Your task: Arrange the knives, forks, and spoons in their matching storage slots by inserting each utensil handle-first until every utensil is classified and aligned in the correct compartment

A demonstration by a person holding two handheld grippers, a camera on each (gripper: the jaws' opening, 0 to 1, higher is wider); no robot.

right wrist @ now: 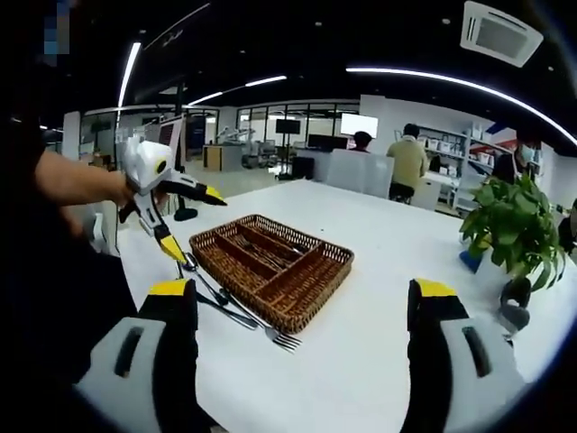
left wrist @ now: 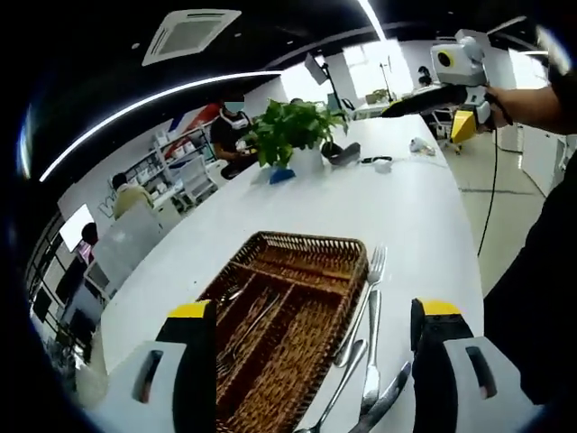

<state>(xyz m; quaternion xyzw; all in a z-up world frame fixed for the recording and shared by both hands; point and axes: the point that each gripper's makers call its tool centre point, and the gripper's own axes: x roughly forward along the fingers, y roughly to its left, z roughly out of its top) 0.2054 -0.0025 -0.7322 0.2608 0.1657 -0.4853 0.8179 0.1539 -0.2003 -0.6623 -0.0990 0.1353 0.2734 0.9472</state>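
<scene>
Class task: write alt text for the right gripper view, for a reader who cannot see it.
A wicker cutlery basket with compartments sits on a white table, loose cutlery lying along its near edge. The left gripper, jaws open, hovers beside it; a potted plant stands far right.

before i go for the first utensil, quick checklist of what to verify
1. Left gripper open with nothing between the jaws: ok.
2. Right gripper open and holding nothing: ok.
3. Loose utensils lying on the table beside the basket, reachable: ok.
4. Wicker basket sits flat with its compartments facing up: ok.
5. Which compartment takes which utensil: cannot tell; something metal lies inside, too unclear to name.
6. All utensils sorted: not ok, a fork lies outside.
</scene>
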